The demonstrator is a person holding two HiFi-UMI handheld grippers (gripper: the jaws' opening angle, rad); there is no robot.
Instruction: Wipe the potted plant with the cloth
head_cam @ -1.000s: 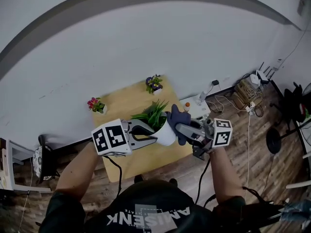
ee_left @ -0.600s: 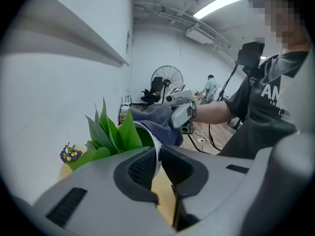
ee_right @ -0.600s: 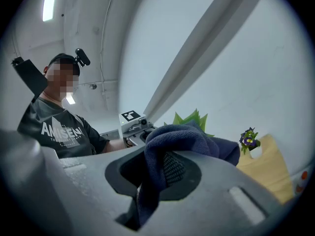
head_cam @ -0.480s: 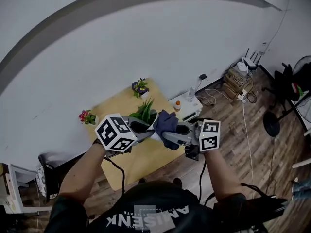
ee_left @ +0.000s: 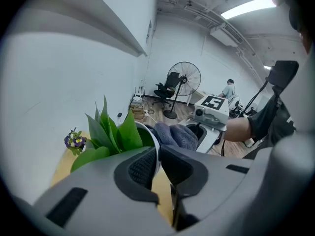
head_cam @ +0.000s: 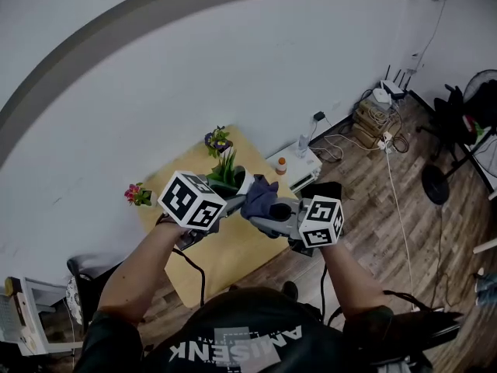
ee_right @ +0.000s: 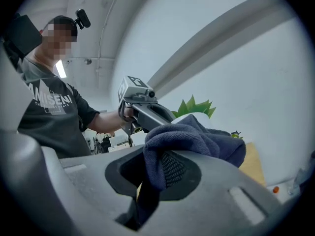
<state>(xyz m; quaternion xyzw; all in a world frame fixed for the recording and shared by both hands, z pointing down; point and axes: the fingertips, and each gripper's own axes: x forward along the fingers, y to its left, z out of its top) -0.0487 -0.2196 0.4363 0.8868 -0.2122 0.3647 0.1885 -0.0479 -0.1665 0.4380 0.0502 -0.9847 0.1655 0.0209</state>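
Note:
A green leafy plant (head_cam: pixel 226 165) in a white pot (head_cam: pixel 238 183) hangs above the wooden table (head_cam: pixel 233 249). My left gripper (head_cam: pixel 229 199) grips the pot's rim (ee_left: pixel 151 134); its jaws are closing with the thin rim between the pads. My right gripper (head_cam: pixel 265 213) is shut on a dark blue cloth (head_cam: pixel 260 195). The cloth (ee_left: pixel 175 134) lies bunched against the pot's rim on the right. In the right gripper view the cloth (ee_right: pixel 197 139) drapes over the jaws, with the leaves (ee_right: pixel 197 106) and the left gripper (ee_right: pixel 147 113) behind it.
Two small flower pots stand on the table, purple (head_cam: pixel 217 141) at the back and pink (head_cam: pixel 138 195) at the left. A white box with an orange bottle (head_cam: pixel 281 165) sits by the wall. Cables (head_cam: pixel 373 123), a fan (ee_left: pixel 187 80) and chairs stand on the floor to the right.
Both grippers have moved together with the pot and the cloth, and the left gripper has rolled. The cloth has stayed against the pot's right side.

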